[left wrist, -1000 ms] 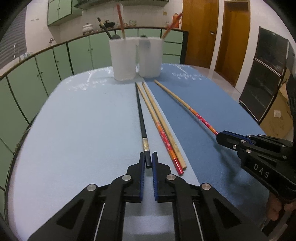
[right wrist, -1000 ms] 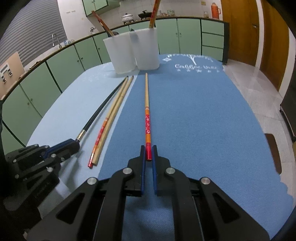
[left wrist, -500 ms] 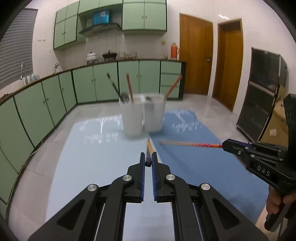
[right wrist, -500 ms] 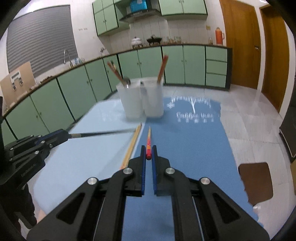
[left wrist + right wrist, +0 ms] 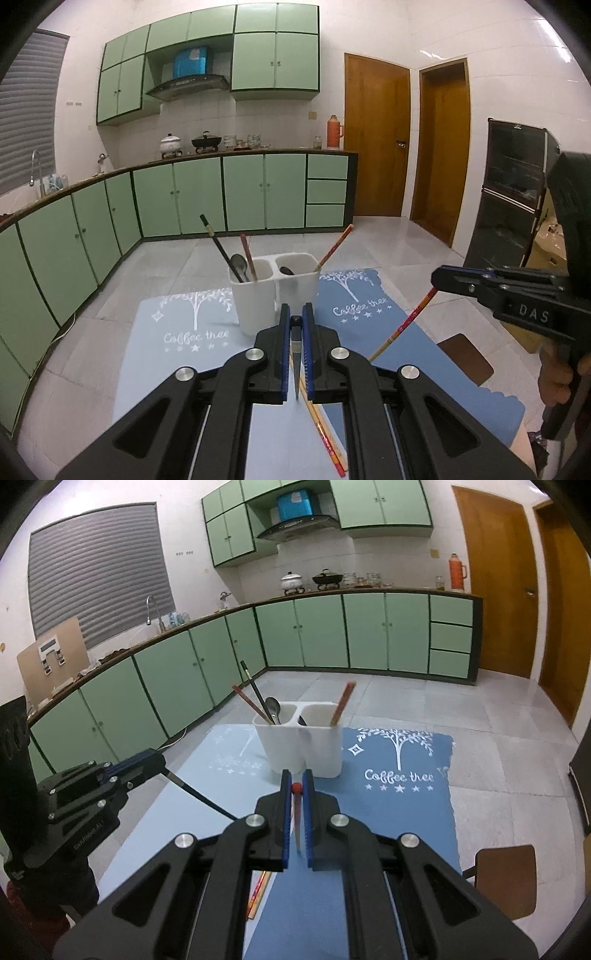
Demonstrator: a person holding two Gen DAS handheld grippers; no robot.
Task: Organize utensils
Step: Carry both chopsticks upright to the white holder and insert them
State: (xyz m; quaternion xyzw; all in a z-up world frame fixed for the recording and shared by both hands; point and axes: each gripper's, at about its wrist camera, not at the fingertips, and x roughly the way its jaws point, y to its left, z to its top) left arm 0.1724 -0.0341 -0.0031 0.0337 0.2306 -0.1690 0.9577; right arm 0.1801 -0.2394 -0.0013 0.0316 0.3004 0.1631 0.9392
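Note:
My left gripper [image 5: 295,323] is shut on a black chopstick [image 5: 296,354], held up above the table with its tip hanging down; it also shows in the right wrist view [image 5: 199,795]. My right gripper [image 5: 296,788] is shut on a red-ended wooden chopstick [image 5: 296,812], also lifted; it shows in the left wrist view [image 5: 404,326]. A white two-compartment holder [image 5: 275,291] stands ahead with chopsticks and spoons in it. Two wooden chopsticks [image 5: 323,432] lie on the table below my left gripper.
The table is covered by a light blue mat [image 5: 184,332] and a darker blue mat [image 5: 402,797] printed "Coffee tree". A brown stool [image 5: 506,878] stands at the table's right. Green kitchen cabinets [image 5: 243,192] are beyond.
Both grippers have risen from the table, each lifting its chopstick by the end. The sticks now hang tip-down, and the views tilted up toward the holder.

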